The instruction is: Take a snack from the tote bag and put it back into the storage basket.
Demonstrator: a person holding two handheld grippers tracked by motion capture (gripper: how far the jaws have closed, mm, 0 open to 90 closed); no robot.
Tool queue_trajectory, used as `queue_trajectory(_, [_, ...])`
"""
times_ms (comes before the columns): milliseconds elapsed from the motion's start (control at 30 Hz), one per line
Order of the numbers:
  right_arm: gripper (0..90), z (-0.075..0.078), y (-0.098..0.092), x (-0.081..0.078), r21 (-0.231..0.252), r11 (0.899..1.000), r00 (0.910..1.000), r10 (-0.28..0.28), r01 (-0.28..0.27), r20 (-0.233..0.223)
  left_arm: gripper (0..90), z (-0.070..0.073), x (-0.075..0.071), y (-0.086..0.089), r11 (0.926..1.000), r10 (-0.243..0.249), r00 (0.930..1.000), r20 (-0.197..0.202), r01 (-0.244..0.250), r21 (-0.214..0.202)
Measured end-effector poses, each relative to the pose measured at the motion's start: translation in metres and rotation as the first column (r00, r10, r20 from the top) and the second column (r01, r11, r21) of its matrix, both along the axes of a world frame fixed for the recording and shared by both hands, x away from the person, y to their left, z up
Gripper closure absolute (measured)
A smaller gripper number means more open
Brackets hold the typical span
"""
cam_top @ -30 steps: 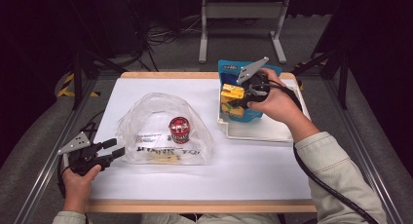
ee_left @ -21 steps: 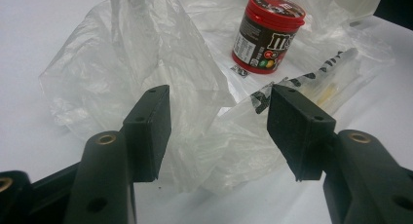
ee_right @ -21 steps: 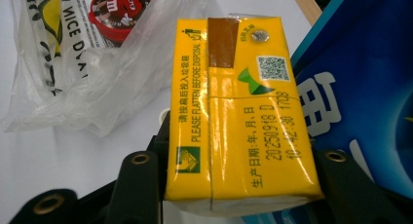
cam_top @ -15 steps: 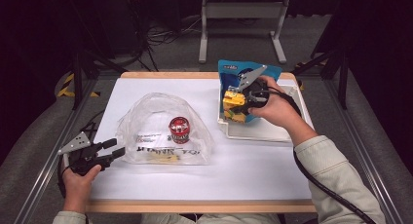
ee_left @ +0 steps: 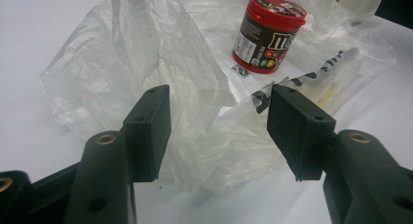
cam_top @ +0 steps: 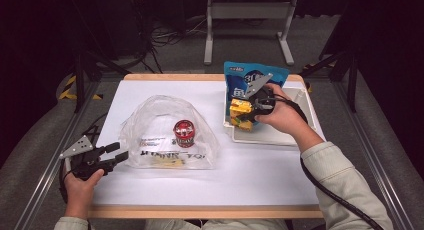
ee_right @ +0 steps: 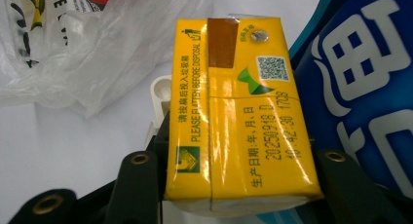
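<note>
We have the yellow carton (ee_right: 238, 112) clamped in our right tool (cam_top: 248, 107) over the tray (cam_top: 300, 135); the bag (cam_top: 165, 127) lies leftward, its mouth at our left tool (cam_top: 118, 154), jaws apart.

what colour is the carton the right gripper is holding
Yellow, with a brown strip on top; the carton shows best in the right gripper view.

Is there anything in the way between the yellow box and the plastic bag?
Nothing visible blocks it. The yellow box, gripped by the right gripper, sits at the white tray's left edge. Between it and the plastic bag lies only bare white table. The blue pouch stands behind it.
</note>
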State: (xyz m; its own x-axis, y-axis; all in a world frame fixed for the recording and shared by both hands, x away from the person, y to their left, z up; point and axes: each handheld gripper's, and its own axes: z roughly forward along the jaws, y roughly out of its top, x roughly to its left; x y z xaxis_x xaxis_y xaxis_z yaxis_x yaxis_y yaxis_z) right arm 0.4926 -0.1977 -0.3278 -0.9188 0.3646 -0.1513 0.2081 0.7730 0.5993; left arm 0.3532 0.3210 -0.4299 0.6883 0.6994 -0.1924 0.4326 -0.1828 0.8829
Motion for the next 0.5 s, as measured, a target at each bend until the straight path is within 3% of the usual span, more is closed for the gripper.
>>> queue_trajectory(500, [55.4,-0.024,-0.006,0.006,0.004,1.000,0.9998,-0.014,0.014,-0.013,42.5,0.000,0.000,0.000,1.0000,0.000,1.0000,0.001,0.000,0.000])
